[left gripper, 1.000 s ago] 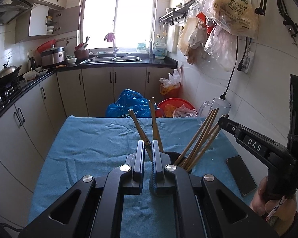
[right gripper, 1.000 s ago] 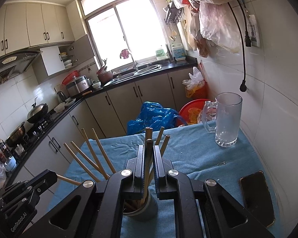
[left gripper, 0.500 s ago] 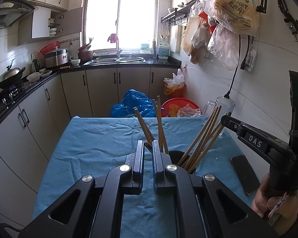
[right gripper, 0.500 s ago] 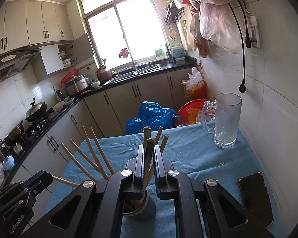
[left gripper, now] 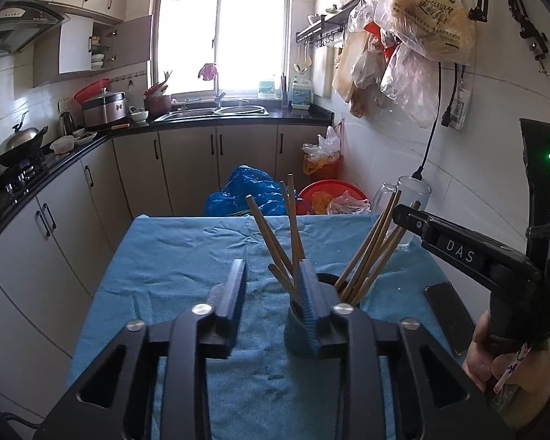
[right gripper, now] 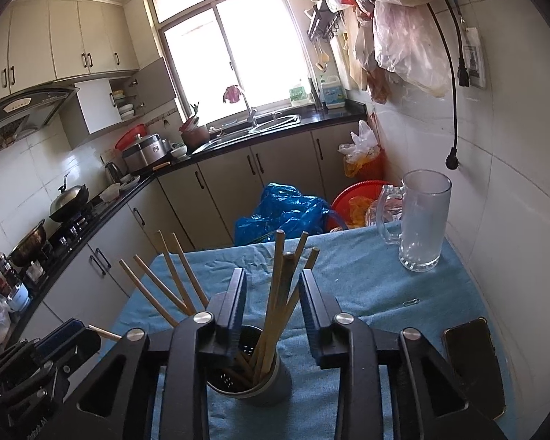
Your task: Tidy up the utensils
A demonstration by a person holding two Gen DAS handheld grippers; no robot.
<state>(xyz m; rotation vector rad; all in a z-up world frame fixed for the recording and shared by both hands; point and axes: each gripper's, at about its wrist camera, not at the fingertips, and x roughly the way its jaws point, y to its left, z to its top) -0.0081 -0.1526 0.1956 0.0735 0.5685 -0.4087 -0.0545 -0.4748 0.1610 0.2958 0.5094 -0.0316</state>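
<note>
A grey utensil holder (right gripper: 251, 374) stands on the blue cloth (right gripper: 366, 286) and holds several wooden chopsticks (right gripper: 275, 286) that lean outward in two bundles. It also shows in the left wrist view (left gripper: 297, 333), with its chopsticks (left gripper: 366, 256). My left gripper (left gripper: 273, 289) is open; its right finger rests beside the holder's rim, with some chopsticks just inside it. My right gripper (right gripper: 273, 293) is open above the holder, with chopsticks rising between its fingers. The right gripper's body shows in the left wrist view (left gripper: 469, 256).
A glass mug (right gripper: 421, 223) stands at the cloth's far right. A black phone (right gripper: 473, 363) lies at the near right, a paper clip (right gripper: 410, 301) beside it. Behind the table sit a blue bag (right gripper: 282, 212) and a red basin (right gripper: 359, 194).
Both grippers opened; a second ago each was shut on chopsticks. The released chopsticks now rest in the holder.
</note>
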